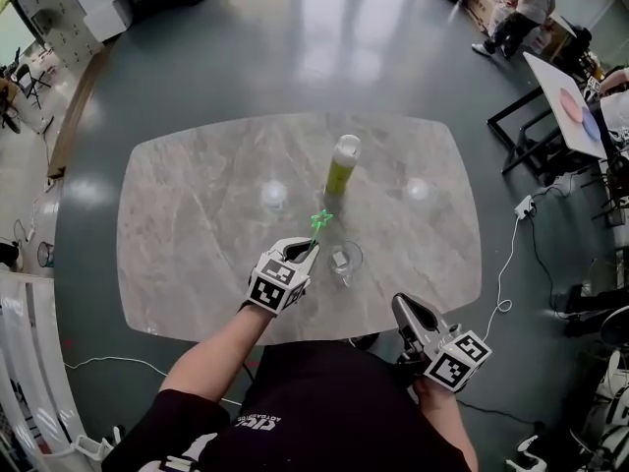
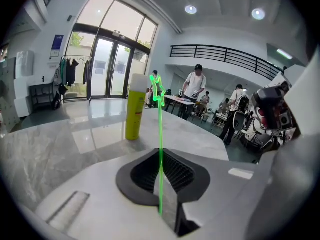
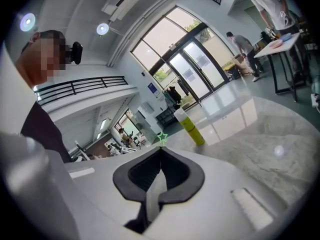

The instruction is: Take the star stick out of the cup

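Observation:
My left gripper (image 1: 311, 248) is shut on the thin green star stick (image 1: 319, 226), which rises upright from between the jaws. In the left gripper view the stick (image 2: 160, 134) runs up from the closed pads of the left gripper (image 2: 161, 170) to its star tip. The clear glass cup (image 1: 346, 260) stands on the table just right of that gripper, apart from the stick. My right gripper (image 1: 409, 310) hovers at the table's near edge, shut with nothing held. In the right gripper view its jaws (image 3: 160, 165) meet, and the star (image 3: 162, 138) shows beyond them.
A tall yellow-green bottle (image 1: 343, 165) with a white cap stands upright behind the cup on the marble table (image 1: 197, 214); it also shows as the bottle (image 2: 135, 107) and the bottle (image 3: 190, 126). People and tables are far off at the room's right.

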A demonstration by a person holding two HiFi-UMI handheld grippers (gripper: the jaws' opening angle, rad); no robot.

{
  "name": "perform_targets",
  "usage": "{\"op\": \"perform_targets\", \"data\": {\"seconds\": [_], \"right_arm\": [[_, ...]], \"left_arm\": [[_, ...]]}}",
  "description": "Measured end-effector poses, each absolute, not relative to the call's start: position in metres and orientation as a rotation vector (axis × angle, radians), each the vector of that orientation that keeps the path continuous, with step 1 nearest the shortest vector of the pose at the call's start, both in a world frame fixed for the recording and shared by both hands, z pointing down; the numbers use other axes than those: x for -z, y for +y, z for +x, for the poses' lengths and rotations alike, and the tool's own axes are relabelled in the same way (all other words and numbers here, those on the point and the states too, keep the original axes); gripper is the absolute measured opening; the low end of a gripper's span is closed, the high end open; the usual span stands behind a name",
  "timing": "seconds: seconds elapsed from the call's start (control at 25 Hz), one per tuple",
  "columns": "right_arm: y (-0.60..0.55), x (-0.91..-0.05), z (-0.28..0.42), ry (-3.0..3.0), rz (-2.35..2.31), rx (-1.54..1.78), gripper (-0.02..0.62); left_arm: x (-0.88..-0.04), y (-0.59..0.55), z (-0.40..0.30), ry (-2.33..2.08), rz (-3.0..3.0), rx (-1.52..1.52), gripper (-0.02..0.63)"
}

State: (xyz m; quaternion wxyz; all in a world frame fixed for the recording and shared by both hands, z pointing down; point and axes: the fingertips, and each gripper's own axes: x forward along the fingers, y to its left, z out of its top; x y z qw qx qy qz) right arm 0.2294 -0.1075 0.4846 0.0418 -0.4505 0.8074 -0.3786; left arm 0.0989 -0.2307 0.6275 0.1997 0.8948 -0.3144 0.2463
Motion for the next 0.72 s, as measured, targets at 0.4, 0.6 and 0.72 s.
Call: {"op": "perform_targets", "data": {"seconds": [0.4, 0.6, 0.72], "right_arm": [[-0.105, -0.491, 0.237, 2.432, -1.441, 1.186, 0.015], [-0.102, -0.493, 0.242, 2.42, -1.464, 1.195, 0.015], [-0.1, -0.495, 0.249, 2.405, -1.485, 1.199, 0.015]], "left_arm": [[-0.669, -0.237, 0.105, -0.82, 2.433, -0.795, 0.02], [-0.687, -0.239, 0.107, -0.797, 2.415, -0.837, 0.02], [-0.696, -0.242, 0.109, -0.79, 2.403, -0.854, 0.02]]}}
